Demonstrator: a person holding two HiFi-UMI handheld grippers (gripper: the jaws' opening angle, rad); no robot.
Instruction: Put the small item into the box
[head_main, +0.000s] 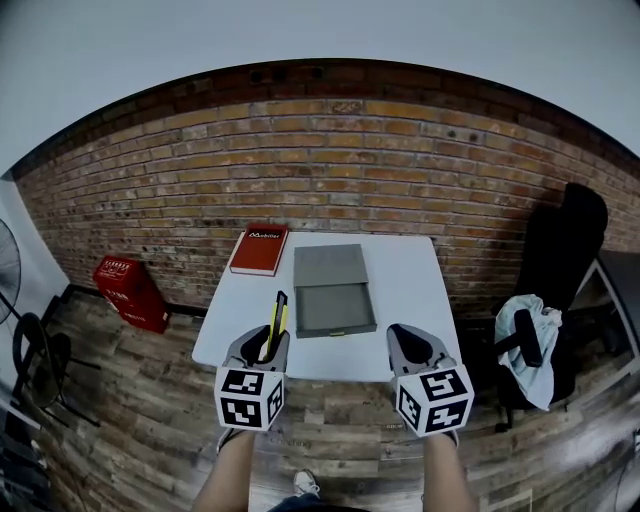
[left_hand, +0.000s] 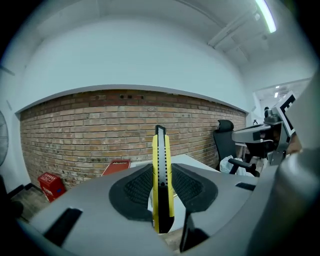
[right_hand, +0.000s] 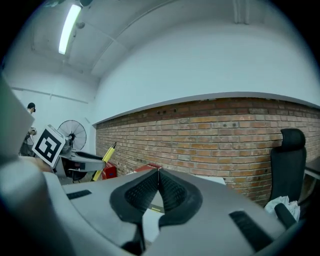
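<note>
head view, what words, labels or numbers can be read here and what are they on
red book: white script title on the cover, too blurred to read
red crate: white print on its side, too small to read
Nothing else carries readable text.

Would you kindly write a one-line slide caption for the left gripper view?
Left gripper clamped on a yellow-and-black utility knife, with a red book and brick wall beyond.
</note>
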